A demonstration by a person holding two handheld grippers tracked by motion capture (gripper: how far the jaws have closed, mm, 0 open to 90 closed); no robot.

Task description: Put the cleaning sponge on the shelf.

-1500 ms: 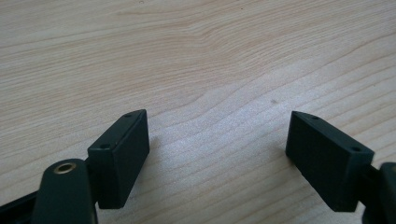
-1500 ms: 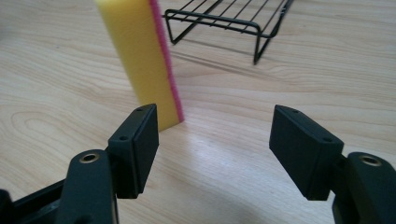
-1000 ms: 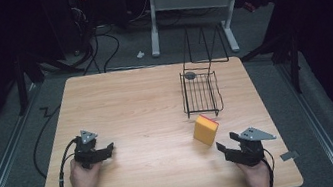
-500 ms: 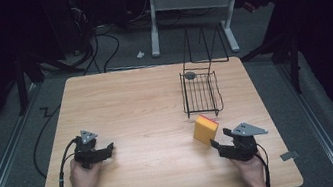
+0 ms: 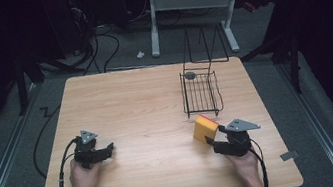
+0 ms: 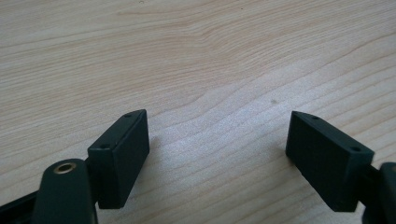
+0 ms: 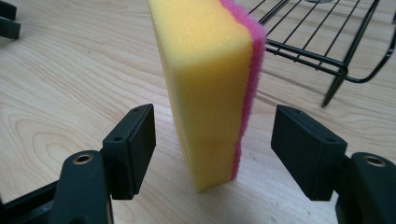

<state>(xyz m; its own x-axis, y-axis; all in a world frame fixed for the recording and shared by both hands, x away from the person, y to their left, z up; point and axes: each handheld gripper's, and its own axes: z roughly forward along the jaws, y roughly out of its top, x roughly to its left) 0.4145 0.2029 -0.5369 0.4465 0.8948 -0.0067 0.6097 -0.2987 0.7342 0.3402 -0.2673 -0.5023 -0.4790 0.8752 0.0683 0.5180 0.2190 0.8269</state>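
A yellow sponge (image 5: 205,128) with a pink scouring side stands on edge on the wooden table (image 5: 145,102), just in front of a black wire basket (image 5: 201,93). My right gripper (image 5: 213,144) points at the sponge from the near right. In the right gripper view the sponge (image 7: 205,93) stands between the open jaws of the right gripper (image 7: 212,135), with a gap on each side. My left gripper (image 5: 108,151) rests at the table's near left. Its jaws (image 6: 217,135) are open over bare wood.
The basket (image 7: 327,51) holds a small grey round thing (image 5: 190,75) at its far end. The left gripper (image 7: 7,21) shows far off in the right gripper view. A white desk frame (image 5: 191,3) and cables lie on the floor beyond the table.
My right gripper has slid left and forward to the sponge, so its jaws now flank it. The sponge and the left gripper have stayed put.
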